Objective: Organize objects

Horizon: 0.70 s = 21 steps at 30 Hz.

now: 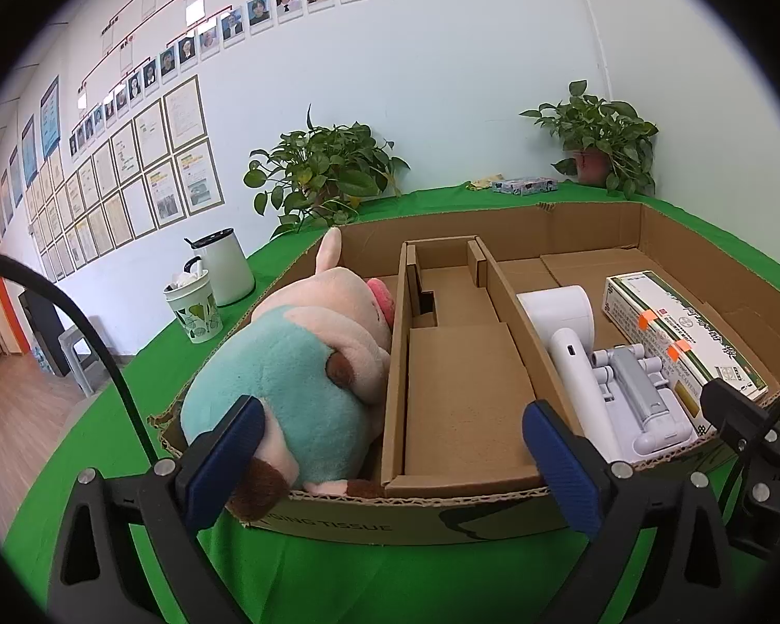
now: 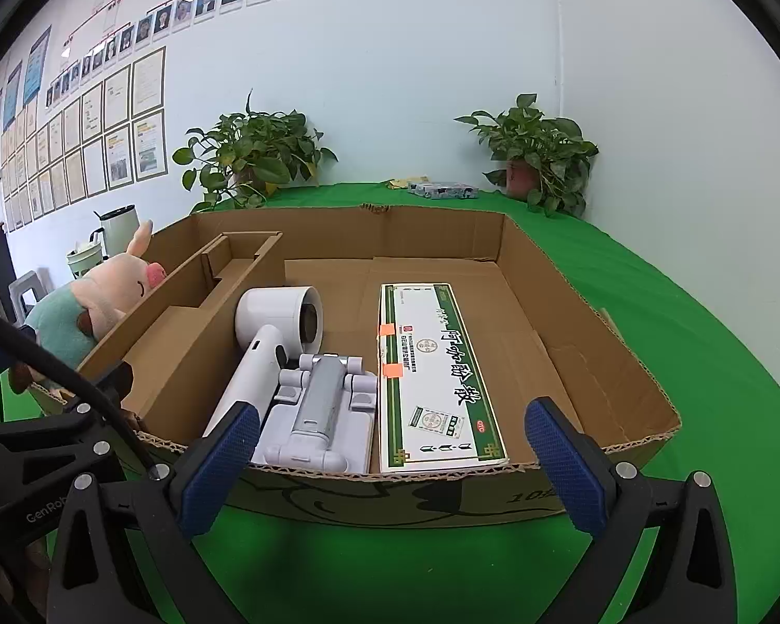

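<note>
A shallow cardboard box point(image 1: 587, 223) point(image 2: 598, 343) with inner dividers stands on the green cloth. A plush pig in teal clothes point(image 1: 296, 364) point(image 2: 73, 312) lies in its left compartment. The right compartment holds a white hair dryer point(image 1: 572, 333) point(image 2: 275, 338), a grey folding stand point(image 1: 639, 395) point(image 2: 322, 405) and a green-and-white medicine box point(image 1: 686, 338) point(image 2: 437, 374). My left gripper point(image 1: 395, 463) stands open at the box's near wall, with nothing between its fingers. My right gripper point(image 2: 395, 463) is open too, in front of the right compartment.
Two potted plants point(image 1: 317, 171) point(image 1: 603, 140) stand at the table's back against the wall. A white kettle point(image 1: 223, 265) and a patterned cup point(image 1: 195, 312) sit left of the box. A small flat packet point(image 2: 442, 189) lies far back. A black cable point(image 1: 78, 322) crosses the left.
</note>
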Motion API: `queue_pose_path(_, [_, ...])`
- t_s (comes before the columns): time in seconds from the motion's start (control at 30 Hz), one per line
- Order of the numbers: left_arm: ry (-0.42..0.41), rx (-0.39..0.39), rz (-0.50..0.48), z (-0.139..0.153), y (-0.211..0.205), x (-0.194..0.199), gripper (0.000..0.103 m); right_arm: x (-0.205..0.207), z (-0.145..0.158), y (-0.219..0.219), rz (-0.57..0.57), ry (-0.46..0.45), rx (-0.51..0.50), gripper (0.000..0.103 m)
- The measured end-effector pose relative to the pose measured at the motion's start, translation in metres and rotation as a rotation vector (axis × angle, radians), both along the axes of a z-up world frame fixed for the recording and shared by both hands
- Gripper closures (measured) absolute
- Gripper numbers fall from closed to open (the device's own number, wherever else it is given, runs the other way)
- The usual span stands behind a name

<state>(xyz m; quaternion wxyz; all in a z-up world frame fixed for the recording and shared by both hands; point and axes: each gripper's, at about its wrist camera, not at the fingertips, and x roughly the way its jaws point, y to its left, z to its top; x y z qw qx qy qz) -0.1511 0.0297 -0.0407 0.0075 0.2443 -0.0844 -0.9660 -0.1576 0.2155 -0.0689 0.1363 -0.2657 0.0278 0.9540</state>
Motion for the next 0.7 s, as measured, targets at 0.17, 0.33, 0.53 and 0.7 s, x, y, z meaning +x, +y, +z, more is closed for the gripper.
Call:
queue_pose_path(0.17, [-0.001,0.002,-0.002,0.0002,-0.0002,0.0000,0.002,-0.0010,-0.0007,0.0003,0.002,0.002,-0.003,0.000])
queue_pose_path(0.33, [-0.003,0.010,-0.005,-0.0004,-0.0012,0.0004,0.001,-0.0009,-0.0008,0.0004,0.003,0.004,-0.006,0.000])
queue_pose_path(0.53, [-0.004,0.010,-0.005,-0.0004,-0.0010,0.0005,0.001,-0.0011,-0.0011,0.0000,0.002,0.003,-0.004,0.000])
queue_pose_path(0.7, [-0.004,0.010,-0.006,-0.0004,-0.0009,0.0007,0.001,-0.0010,-0.0010,0.0001,0.001,0.002,-0.003,0.000])
